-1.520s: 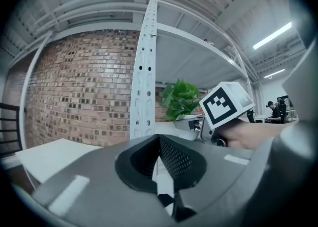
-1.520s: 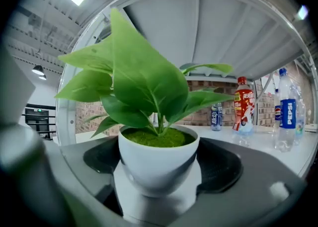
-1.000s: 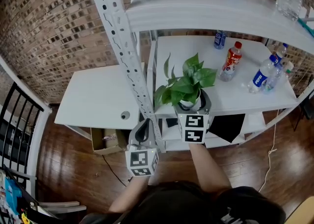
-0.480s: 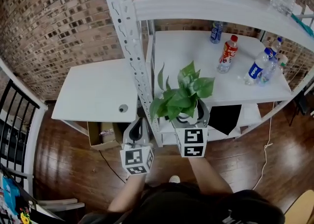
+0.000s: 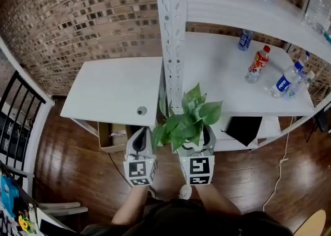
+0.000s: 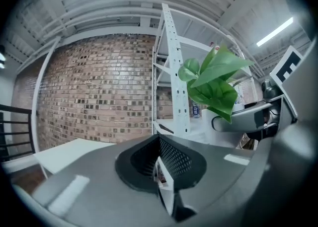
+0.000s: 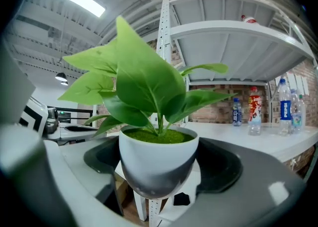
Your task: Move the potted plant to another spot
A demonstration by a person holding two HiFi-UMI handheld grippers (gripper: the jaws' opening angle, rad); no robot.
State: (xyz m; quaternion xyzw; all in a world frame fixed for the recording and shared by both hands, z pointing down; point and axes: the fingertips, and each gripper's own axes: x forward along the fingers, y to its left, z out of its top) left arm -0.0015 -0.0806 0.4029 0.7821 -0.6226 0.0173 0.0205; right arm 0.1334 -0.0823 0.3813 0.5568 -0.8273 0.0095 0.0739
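We are pinching white pot of potted plant (image 7: 158,159) in right gripper (image 5: 194,144), jaws spread wide since pot is broad. Holding it upright, off shelf, in air just before shelf post (image 5: 172,49). Left gripper (image 5: 139,139) jaws pressed together, empty, not needed.

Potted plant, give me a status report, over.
Right hand-held gripper shut on potted plant, held off the shelf. Left hand-held gripper shut, empty. White shelf post close ahead.

head view: steeply down | gripper views: level, close | shared: potted plant (image 5: 187,124)
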